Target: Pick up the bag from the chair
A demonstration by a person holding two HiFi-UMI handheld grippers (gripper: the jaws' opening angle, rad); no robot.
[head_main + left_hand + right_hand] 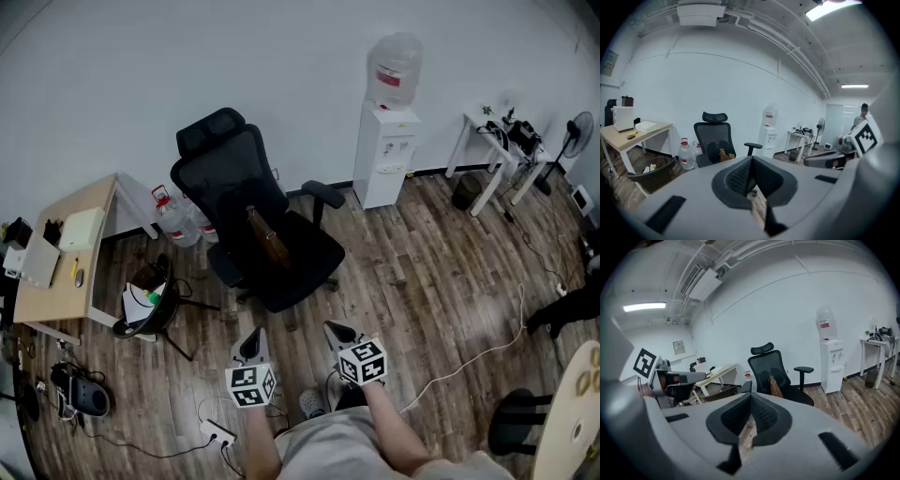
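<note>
Brown bag point(269, 239): on seat of black office chair point(225, 178), leaning on backrest. Left gripper point(251, 345), right gripper point(339, 334): jaws together, empty, well apart from chair.

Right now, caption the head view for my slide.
Left gripper and right gripper, both shut, face the brown bag on the black chair.

An office: a swivel chair point(225, 178), a desk point(96, 199) and a water dispenser point(384, 155).
</note>
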